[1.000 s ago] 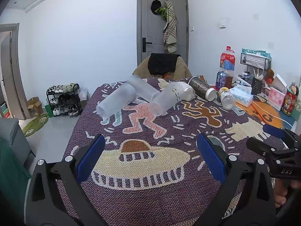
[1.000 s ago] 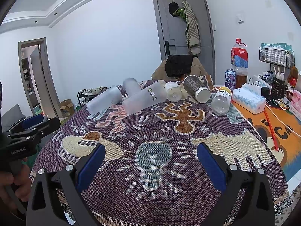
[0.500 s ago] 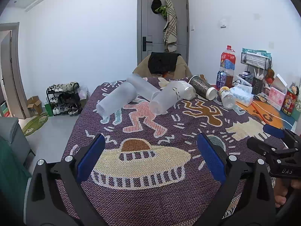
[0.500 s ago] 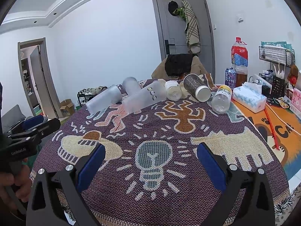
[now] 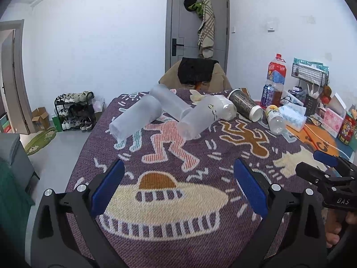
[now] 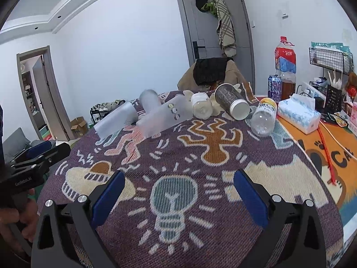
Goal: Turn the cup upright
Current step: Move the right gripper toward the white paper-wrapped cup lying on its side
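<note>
Left hand-held gripper (image 5: pixel 178 187) view alone shows shoe rack (image 5: pixel 74 109).

Both the left gripper (image 5: pixel 178 185) and right gripper (image 6: pixel 178 189) have matte black angular arms, blue rectangular pads (image 5: pixel 107 187), silver screws and small white lettering.

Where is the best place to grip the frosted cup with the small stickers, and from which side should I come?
Grip the frosted cup with the small stickers across its mid-body, probably from above with the open left hand-held gripper. It lies on its side, its open mouth towards the gripper, and neighbouring cups crowd its far end.
</note>
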